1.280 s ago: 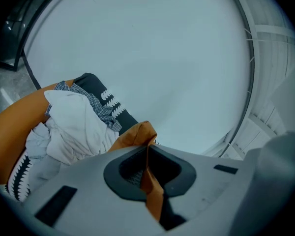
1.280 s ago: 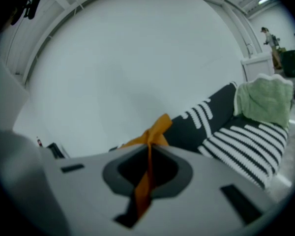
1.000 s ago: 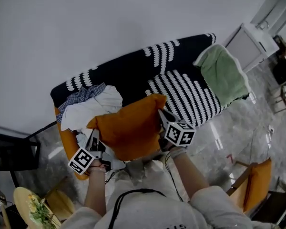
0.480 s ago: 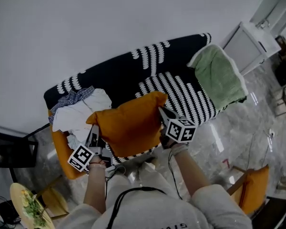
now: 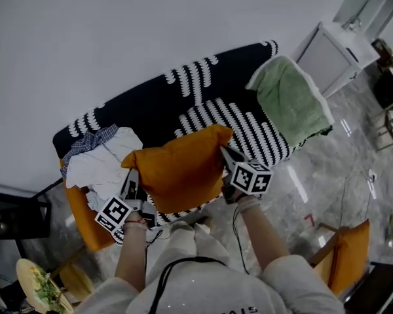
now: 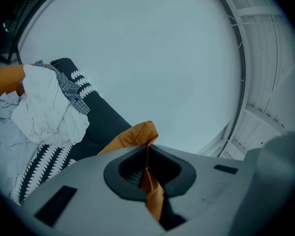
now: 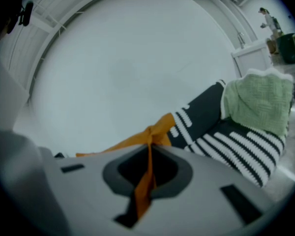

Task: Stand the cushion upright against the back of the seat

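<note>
Two pinch grips on one orange cushion (image 5: pixel 180 169): left gripper (image 5: pixel 131 176) clamped shut on the left corner fabric, right gripper (image 5: pixel 224 153) clamped shut on the right corner fabric. Held over the front edge of the striped seat (image 5: pixel 249 126), between the clothes heap (image 5: pixel 105 162) at the left end and the green towel (image 5: pixel 288 100) at the right end. Carry toward the backrest (image 5: pixel 150 103) with both corners level. Set the lower edge down at the seat's rear edge, lean the face against the backrest, release only once steady
</note>
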The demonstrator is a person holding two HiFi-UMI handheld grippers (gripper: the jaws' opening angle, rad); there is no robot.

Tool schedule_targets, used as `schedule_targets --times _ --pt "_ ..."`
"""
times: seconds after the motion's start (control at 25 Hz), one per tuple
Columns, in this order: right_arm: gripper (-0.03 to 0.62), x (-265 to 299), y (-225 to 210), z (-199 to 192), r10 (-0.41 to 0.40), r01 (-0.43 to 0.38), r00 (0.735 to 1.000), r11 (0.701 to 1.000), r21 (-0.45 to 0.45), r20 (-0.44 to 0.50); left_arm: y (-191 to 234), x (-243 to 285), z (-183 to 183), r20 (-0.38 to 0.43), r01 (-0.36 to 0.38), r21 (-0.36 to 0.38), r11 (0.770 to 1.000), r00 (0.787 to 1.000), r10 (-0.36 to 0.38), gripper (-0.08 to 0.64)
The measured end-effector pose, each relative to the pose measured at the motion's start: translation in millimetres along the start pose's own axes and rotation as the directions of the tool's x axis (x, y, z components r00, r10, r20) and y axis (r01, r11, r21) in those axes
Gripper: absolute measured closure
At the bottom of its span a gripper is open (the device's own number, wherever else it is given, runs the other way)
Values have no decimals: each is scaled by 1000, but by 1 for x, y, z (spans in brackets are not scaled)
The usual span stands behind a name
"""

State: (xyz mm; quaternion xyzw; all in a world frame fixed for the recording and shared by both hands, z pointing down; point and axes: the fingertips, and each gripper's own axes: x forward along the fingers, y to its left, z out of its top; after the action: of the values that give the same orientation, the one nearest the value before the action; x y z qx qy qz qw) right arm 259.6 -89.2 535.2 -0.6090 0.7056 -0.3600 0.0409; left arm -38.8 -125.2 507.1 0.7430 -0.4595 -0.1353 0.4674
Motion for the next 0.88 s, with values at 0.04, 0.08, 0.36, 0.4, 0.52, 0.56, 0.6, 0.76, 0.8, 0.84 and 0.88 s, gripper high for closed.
schedule_targets --times 0.04,0.08,0.36,0.4,0.52,0.56,0.6,0.76,0.8,0.84,0.88 --pt "569 -2 -3 1 -6 6 1000 1000 4 3 -2 3 -1 -6 3 2 1000 1000 -3 523" --pt "569 -4 -6 2 -10 10 1000 1000 6 5 -4 5 -2 -11 3 4 1000 1000 -3 523" --pt "569 -5 -10 6 -18 18 1000 999 32 3 -7 20 -1 -38 -4 31 1000 999 5 523" --pt "569 -5 -12 6 -17 17 1000 999 39 3 -6 23 -1 -42 -6 37 999 999 7 523" --pt "569 -3 -19 8 -21 22 1000 999 46 -9 -5 33 -3 -57 -9 34 999 998 11 523" --pt "569 0 -21 10 -21 22 1000 999 43 -13 -4 38 -4 -60 -8 27 1000 998 10 523" --pt "569 3 -22 13 -21 22 1000 999 40 -16 -4 43 -3 -63 -9 20 1000 998 10 523" --pt "569 17 -28 26 -30 31 999 999 32 -26 -2 62 -3 -80 -12 -8 1000 997 11 523" --pt "569 21 -29 30 -34 35 999 999 32 -26 -1 66 -3 -88 -12 -16 1000 996 10 523" --pt "569 25 -30 33 -39 40 999 999 31 -24 0 71 -3 -95 -13 -21 1000 995 10 523" --pt "569 28 -32 36 -45 46 999 998 31 -24 2 77 -3 -103 -15 -24 1000 995 12 523"
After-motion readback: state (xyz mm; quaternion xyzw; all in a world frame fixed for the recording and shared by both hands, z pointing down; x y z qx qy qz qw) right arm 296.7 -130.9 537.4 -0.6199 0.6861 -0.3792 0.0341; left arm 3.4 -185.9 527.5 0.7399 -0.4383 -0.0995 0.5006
